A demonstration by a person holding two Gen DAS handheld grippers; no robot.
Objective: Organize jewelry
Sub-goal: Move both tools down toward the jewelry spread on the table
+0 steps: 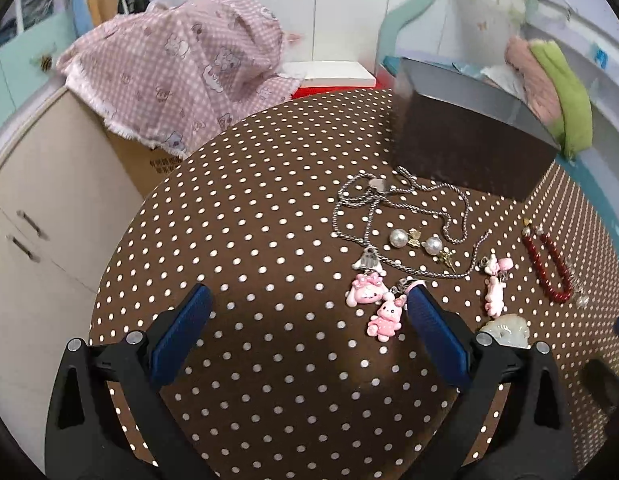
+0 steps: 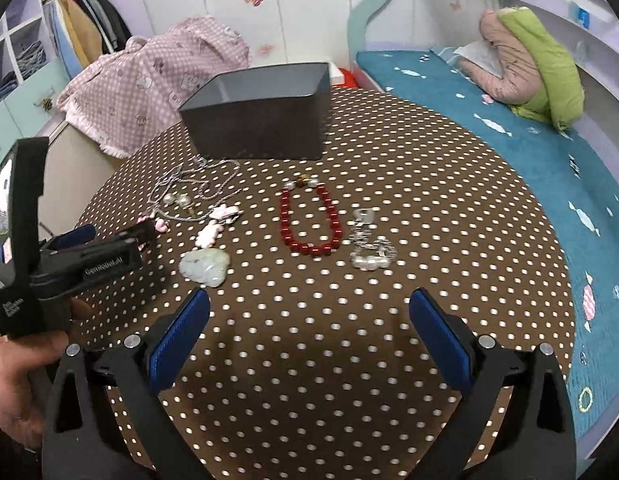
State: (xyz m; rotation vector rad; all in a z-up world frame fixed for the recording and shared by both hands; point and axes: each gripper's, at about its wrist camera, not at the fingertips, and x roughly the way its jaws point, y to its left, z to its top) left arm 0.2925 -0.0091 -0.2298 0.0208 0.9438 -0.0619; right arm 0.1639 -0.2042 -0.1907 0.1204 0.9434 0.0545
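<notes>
Jewelry lies scattered on the brown polka-dot table [image 1: 249,220] in front of an open dark box [image 1: 469,140] [image 2: 261,112]. A silver chain necklace [image 1: 393,208], two pearl earrings [image 1: 417,240], pink rabbit charms [image 1: 385,316], a red bead bracelet [image 2: 309,220] [image 1: 549,268], a pale jade pendant [image 2: 205,266] [image 1: 505,330] and a clear crystal bracelet [image 2: 369,248] are spread out. My left gripper [image 1: 309,300] stands open just left of the pink charms, with its right finger beside them. My right gripper [image 2: 309,304] is open and empty, short of the red bracelet.
A pink checked cloth [image 1: 181,64] drapes over a cardboard box and cabinet at the back left. A bed with a blue cover [image 2: 529,152] and a green and pink pillow [image 2: 537,72] runs along the right. A hand [image 2: 17,380] holds the left gripper's handle.
</notes>
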